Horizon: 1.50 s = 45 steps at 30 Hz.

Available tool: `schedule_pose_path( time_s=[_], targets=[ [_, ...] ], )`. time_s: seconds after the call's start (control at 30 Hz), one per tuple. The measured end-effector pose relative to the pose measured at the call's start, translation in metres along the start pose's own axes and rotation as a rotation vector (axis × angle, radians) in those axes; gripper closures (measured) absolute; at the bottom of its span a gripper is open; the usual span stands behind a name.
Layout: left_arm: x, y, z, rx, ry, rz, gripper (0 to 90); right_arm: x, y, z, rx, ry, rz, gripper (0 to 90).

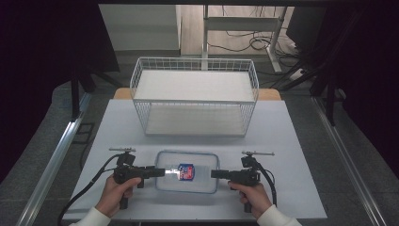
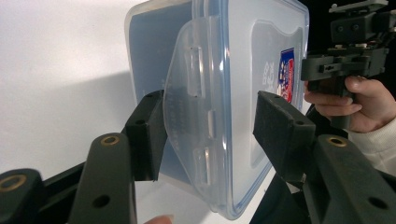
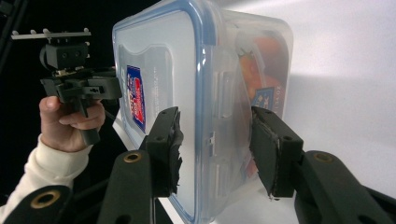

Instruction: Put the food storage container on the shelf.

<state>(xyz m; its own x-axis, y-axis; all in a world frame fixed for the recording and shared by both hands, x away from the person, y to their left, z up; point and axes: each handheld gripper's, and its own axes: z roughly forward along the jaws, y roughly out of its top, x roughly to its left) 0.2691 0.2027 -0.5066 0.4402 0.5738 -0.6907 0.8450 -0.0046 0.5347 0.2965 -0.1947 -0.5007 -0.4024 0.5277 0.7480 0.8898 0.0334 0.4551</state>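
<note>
Left hand-held gripper [image 1: 164,172] sits at the left latch of the plastic box [image 1: 187,165], lower centre of the high view; I see the jaws spread around the flap, gaps showing. Right hand-held gripper [image 1: 214,173] straddles the right latch likewise, no clear contact. Box lies flat on the table [image 1: 282,141], below the wire basket [image 1: 194,70].

A lab-like recording room: white table [image 1: 291,141] framed by dark curtains [image 1: 47,47], metal rails [image 1: 51,160], and loose floor cables [image 1: 256,44].
</note>
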Motion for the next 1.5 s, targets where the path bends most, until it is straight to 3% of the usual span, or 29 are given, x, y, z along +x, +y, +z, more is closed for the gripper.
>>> schedule_pose_path(
  time_s=[0.17,0.43,0.67,0.9,1.13,1.33,1.4,1.5],
  targets=[
    [-0.002,0.002,-0.001,-0.013,-0.010,-0.002,47.1,-0.001,0.002,0.000,-0.007,0.001,0.009,53.6],
    [-0.007,0.017,0.004,-0.013,0.000,0.035,47.6,-0.004,0.014,-0.006,-0.028,-0.003,-0.004,52.9],
    [-0.003,0.038,0.010,-0.040,0.006,0.048,47.2,-0.004,0.036,-0.008,-0.042,-0.023,-0.058,52.9],
    [0.011,0.070,0.023,-0.063,0.000,0.058,47.3,-0.012,0.074,-0.005,-0.065,-0.045,-0.123,52.8],
    [0.029,0.101,0.034,-0.081,0.030,0.073,47.3,-0.030,0.105,0.008,-0.101,-0.040,-0.119,52.0],
    [0.044,0.108,0.042,-0.100,0.030,0.057,46.4,-0.042,0.117,0.022,-0.124,-0.057,-0.127,51.9],
    [0.046,0.108,0.046,-0.109,0.032,0.031,46.4,-0.044,0.118,0.024,-0.134,-0.056,-0.121,51.9],
    [0.053,0.108,0.050,-0.084,0.026,0.028,46.3,-0.048,0.121,0.024,-0.145,-0.071,-0.110,51.8]
  ],
)
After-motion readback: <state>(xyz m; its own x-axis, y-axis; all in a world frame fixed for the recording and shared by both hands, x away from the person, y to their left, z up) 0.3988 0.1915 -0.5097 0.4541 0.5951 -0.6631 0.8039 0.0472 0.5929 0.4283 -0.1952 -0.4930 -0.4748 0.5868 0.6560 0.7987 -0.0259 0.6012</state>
